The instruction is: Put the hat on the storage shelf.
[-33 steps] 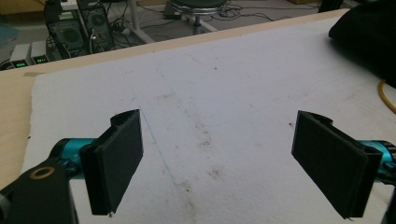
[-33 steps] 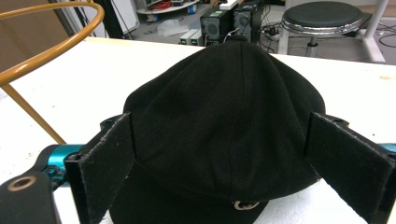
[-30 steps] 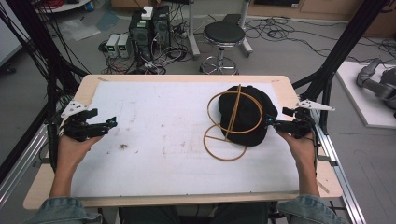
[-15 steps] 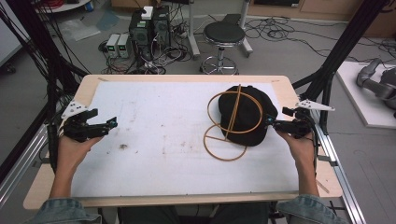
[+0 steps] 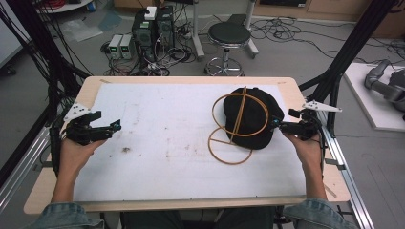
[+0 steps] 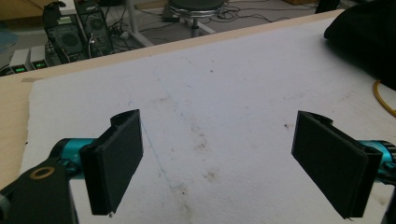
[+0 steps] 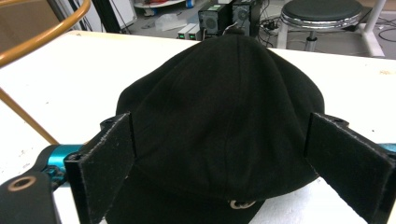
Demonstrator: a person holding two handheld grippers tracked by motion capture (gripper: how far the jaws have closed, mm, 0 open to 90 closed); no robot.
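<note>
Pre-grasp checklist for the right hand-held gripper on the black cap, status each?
1. Right hand-held gripper jaws open: ok.
2. Black cap between the jaws: ok.
3. Jaws touching the cap: cannot tell.
4. Cap free of the wooden hoop frame: not ok, the frame lies over it.
5. Left hand-held gripper open and apart from the cap: ok.
6. White mat flat under the cap: ok.
</note>
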